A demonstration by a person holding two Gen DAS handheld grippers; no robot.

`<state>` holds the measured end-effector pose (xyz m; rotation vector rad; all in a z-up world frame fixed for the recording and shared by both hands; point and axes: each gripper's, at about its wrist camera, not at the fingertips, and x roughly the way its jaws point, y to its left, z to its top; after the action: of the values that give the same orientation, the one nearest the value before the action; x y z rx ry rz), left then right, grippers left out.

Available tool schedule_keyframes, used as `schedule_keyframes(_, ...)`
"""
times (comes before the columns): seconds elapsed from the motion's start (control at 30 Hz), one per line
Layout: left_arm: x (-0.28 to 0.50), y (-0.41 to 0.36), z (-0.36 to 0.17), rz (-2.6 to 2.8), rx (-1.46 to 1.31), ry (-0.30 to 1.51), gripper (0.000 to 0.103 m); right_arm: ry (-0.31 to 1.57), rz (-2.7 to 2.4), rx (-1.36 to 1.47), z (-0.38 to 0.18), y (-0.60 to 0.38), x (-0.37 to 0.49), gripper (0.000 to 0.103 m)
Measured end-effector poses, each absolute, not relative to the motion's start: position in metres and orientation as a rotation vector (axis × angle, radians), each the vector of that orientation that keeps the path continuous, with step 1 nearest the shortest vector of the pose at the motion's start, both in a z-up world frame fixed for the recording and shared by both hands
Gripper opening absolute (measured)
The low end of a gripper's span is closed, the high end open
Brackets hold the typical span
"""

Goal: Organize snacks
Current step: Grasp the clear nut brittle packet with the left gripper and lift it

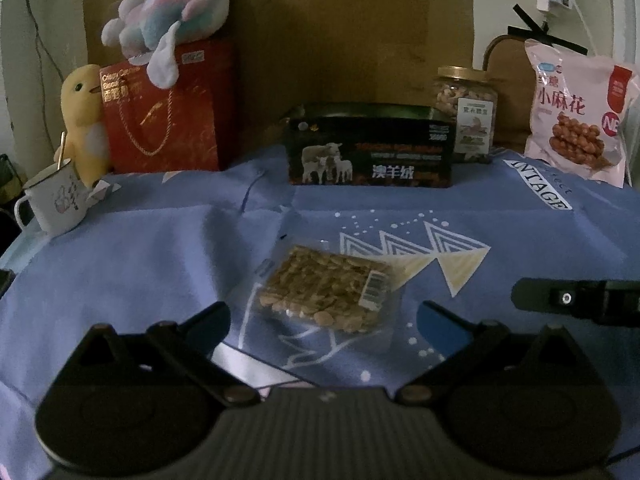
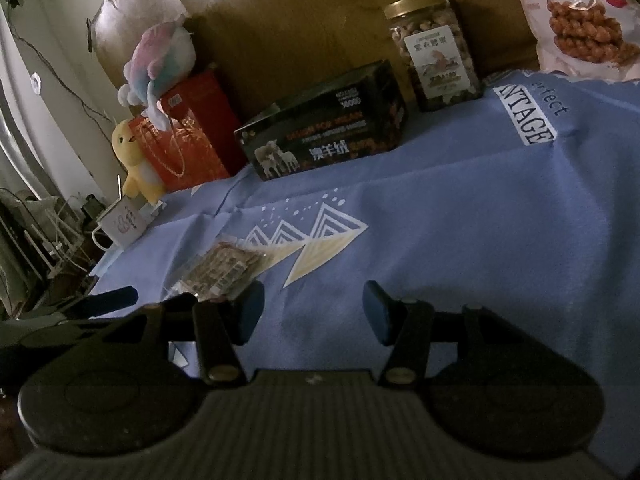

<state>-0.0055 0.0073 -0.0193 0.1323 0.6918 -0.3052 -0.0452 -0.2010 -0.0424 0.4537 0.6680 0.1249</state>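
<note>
A: Quick pass. We saw the left gripper (image 1: 322, 316) with its fingers spread wide, nothing between the pads, right?

B: Right. The clear snack packet (image 1: 326, 290) lay flat on the blue tablecloth (image 1: 160, 248), just ahead of those open fingers and roughly centred between them (not touched, as far as we could tell).

A: And the right gripper (image 2: 314, 314)?

B: We logged it as partly open, blue pads apart with only cloth showing in the gap. It held nothing. In the right wrist view the packet (image 2: 222, 270) sat off to its left, just beyond the left pad.

A: Back row?

B: We noted a dark box with sheep on it (image 1: 370, 148) near the middle of the far edge, a gold-lidded jar of nuts (image 1: 464, 114) just behind its right end, and a pink bag of twisted dough snacks (image 1: 578, 116) standing further right, leaning against something behind it.

A: Left side?

B: A red gift bag (image 1: 168, 108) with a pastel plush (image 1: 172, 12) on top, a yellow duck plush (image 1: 84, 120) beside it, and a white mug (image 1: 54, 204) at the cloth's left edge (a stick stood in it; we couldn't tell what kind).

A: Anything else of the right tool in the left view?

B: Only a dark part at the right border.
</note>
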Motion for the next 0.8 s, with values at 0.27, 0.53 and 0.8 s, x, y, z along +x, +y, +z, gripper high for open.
schedule_keyframes(0.27,0.002,0.024,-0.023,-0.283,0.098,0.704,0.103,0.685,0.155,0.434,-0.04,-0.19,-0.041,0.057)
schedule_keyframes(0.53,0.027,0.074,-0.013,-0.275,-0.046,0.715,0.102,0.74,0.223,0.441,-0.039,-0.178,-0.03,0.057)
schedule_keyframes(0.8,0.083,0.114,-0.014,-0.466,-0.329,0.869,0.076,0.881,0.347,0.59,-0.047,-0.172,-0.006,0.057)
